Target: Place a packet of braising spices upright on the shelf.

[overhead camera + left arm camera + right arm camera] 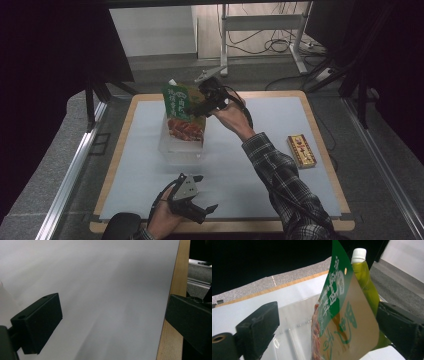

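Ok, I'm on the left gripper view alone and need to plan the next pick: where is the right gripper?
Observer: The right gripper is over the far part of the mat, at the top of a green pouch that stands in a clear bin.
Operator: Is it gripping the pouch?
Observer: No. Its jaws stand open on either side of the pouch, not pressing on it.
Operator: Anything else beside that pouch?
Observer: A yellow-green bottle with a white cap stands upright right behind it.
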The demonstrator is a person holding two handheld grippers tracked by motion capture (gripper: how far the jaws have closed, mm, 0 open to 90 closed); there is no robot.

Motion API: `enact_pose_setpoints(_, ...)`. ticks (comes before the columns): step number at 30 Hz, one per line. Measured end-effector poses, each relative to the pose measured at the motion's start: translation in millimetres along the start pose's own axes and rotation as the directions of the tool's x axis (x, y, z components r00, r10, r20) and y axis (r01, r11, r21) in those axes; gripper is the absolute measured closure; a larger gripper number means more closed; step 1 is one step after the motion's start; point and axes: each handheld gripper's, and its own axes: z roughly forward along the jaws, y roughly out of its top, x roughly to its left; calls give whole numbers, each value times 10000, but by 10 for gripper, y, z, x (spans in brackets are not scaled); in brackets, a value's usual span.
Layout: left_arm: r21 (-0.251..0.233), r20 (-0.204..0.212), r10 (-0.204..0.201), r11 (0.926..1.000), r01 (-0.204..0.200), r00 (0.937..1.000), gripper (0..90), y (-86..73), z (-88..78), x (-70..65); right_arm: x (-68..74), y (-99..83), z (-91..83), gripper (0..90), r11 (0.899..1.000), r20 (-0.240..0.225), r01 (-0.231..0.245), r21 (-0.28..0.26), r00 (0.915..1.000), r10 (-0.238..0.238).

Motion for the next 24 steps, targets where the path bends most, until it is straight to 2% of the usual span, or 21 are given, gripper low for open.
enact_pose_setpoints(10, -16, 1, -34, 10000, 34, 10000, 8, -1, -2, 2, 42, -86, -52, 8, 9999, 217, 35, 97, 9998, -37)
enact_pose_setpoints(24, -12, 9, -67, 10000, 67, 10000, 8, -1, 2, 4, -15, -291, -183, 0, 9998, 373, -194, 28, 9991, 192)
